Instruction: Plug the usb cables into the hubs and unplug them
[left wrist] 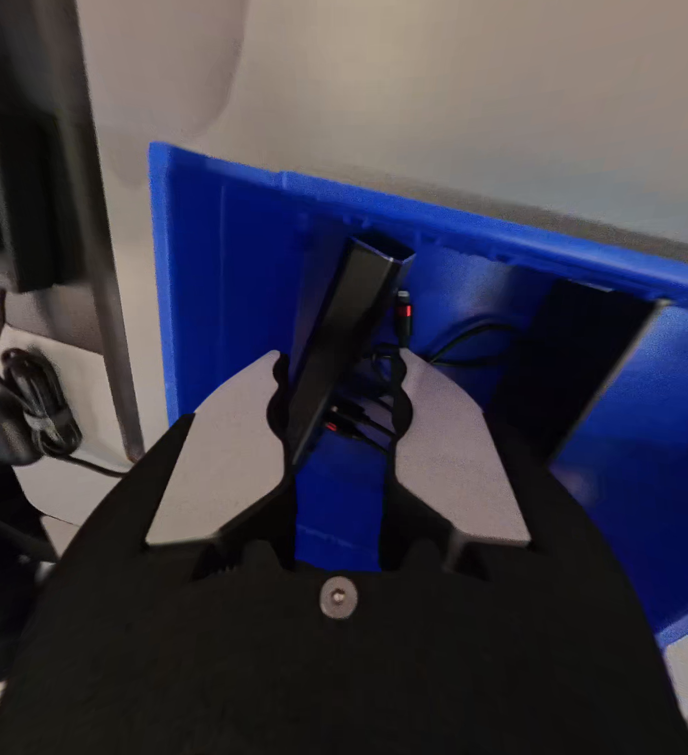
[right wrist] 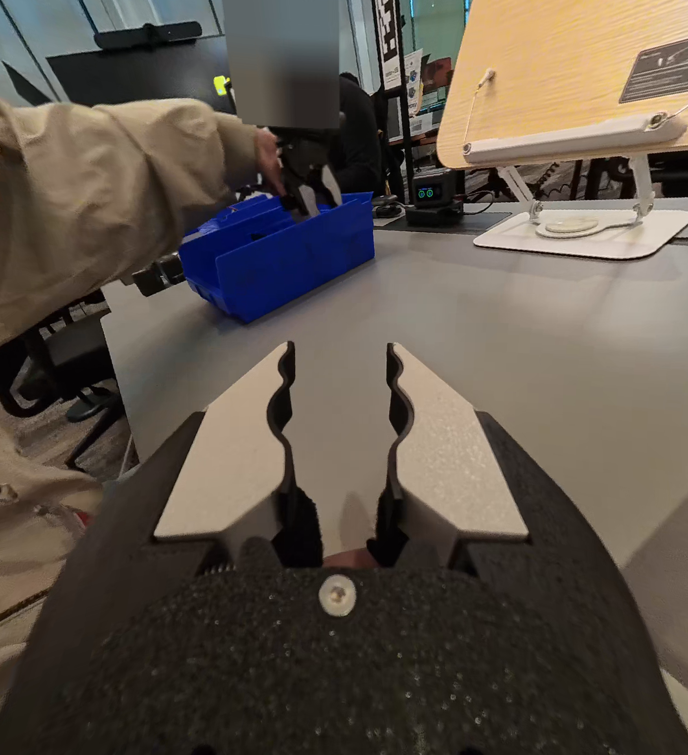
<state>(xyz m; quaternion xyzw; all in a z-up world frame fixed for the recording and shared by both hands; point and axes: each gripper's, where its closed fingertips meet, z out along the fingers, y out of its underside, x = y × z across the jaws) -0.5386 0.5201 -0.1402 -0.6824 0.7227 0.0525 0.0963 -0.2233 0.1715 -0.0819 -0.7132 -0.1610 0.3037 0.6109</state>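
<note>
Inside a blue bin (left wrist: pixel 228 286) on a grey tabletop (right wrist: pixel 497 327), the left gripper (left wrist: pixel 340 363) reaches down over a long dark USB hub (left wrist: pixel 346 327), which leans on edge between its fingers (left wrist: pixel 232 429); the fingers stand apart, one on either side of the hub, and whether either one touches it cannot be told through the motion blur. Black cables (left wrist: pixel 358 416) with red-banded plugs sit in the hub's side near its lower end, while another red-and-silver connector (left wrist: pixel 403 310) hangs free just beside the hub, and a thin black cable (left wrist: pixel 469 335) loops across the bin floor behind. A second dark slab-shaped device (left wrist: pixel 571 367) stands on edge farther right in the same bin. Seen from the right wrist view, a person's arm in a tan sleeve (right wrist: pixel 89 196) holds that left gripper (right wrist: pixel 313 196) down into the blue bin (right wrist: pixel 293 261) near the tabletop's far left edge. The right gripper (right wrist: pixel 340 359) is well apart from the bin, low over bare tabletop, its fingers (right wrist: pixel 448 449) spread with nothing between them. A wooden-topped stand (right wrist: pixel 579 81) on a white base rests at the far right.
</note>
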